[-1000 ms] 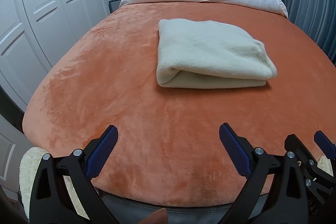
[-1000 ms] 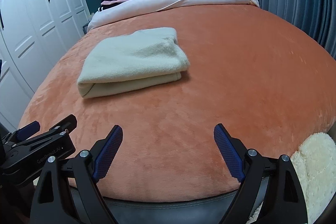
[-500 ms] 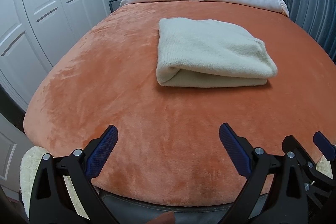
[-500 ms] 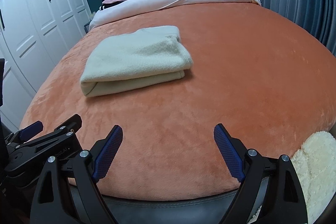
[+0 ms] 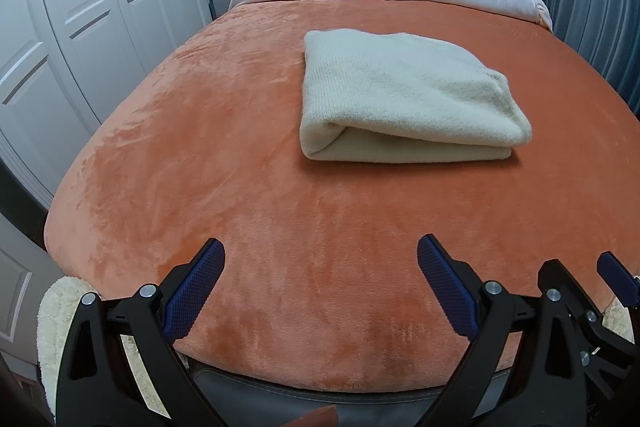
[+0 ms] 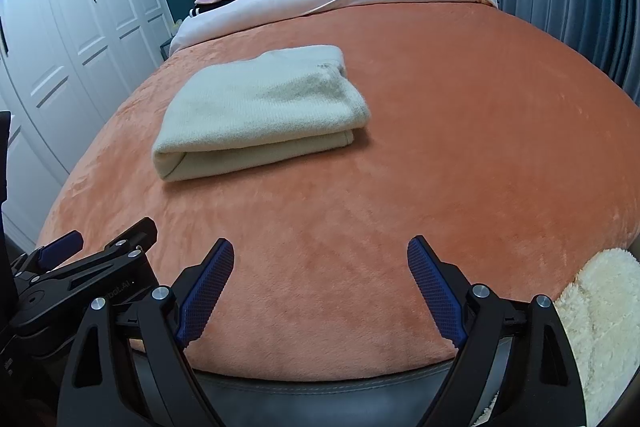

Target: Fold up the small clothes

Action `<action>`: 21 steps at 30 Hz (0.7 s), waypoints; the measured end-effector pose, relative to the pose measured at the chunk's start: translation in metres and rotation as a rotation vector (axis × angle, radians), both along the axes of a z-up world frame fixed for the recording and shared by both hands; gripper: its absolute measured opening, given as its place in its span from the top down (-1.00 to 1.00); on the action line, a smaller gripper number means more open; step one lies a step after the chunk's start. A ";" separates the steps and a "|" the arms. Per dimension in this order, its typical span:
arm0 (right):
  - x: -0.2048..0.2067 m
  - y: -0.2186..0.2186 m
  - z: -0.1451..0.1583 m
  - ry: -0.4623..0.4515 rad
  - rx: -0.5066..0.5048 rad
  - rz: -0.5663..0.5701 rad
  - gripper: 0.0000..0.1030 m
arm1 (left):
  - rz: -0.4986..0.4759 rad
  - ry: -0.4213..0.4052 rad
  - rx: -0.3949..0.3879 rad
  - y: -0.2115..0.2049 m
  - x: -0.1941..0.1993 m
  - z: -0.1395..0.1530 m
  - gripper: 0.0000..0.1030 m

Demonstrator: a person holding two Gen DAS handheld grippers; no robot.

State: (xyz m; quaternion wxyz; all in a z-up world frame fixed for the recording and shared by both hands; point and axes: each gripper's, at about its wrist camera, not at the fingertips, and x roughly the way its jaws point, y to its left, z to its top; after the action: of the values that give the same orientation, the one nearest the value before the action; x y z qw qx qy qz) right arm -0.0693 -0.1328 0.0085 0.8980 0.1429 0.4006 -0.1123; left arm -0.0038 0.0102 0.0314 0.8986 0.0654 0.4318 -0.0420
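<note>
- Now, your bed's orange plush blanket point(image 5: 224, 155) lies smooth.
- On it, the cream knitted garment point(image 5: 404, 99) rests folded in a neat rectangle, well apart from both tools.
- Nothing has shifted this past second, so the fold looks finished.
- Your left tool point(image 5: 320, 285) and right tool point(image 6: 320, 283) hover wide, empty.

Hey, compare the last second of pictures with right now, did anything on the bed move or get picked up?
Nothing visibly changed. The folded cream garment lies in the same spot on the orange blanket, untouched. Both the left hand-held gripper and the right hand-held gripper stay open and empty near the foot of the bed.
</note>
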 end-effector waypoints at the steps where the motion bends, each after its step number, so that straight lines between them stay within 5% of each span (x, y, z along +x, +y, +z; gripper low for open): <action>1: 0.000 0.000 0.000 0.001 0.002 0.000 -0.68 | 0.000 -0.001 0.000 0.000 0.000 0.000 -0.84; 21: 0.000 0.008 -0.003 0.014 0.002 -0.003 -0.68 | -0.008 0.005 0.019 0.003 0.005 -0.003 -0.83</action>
State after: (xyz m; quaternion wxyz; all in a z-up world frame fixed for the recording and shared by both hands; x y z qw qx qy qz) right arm -0.0695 -0.1252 0.0059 0.8950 0.1435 0.4066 -0.1143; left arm 0.0012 0.0132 0.0284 0.8967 0.0758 0.4342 -0.0417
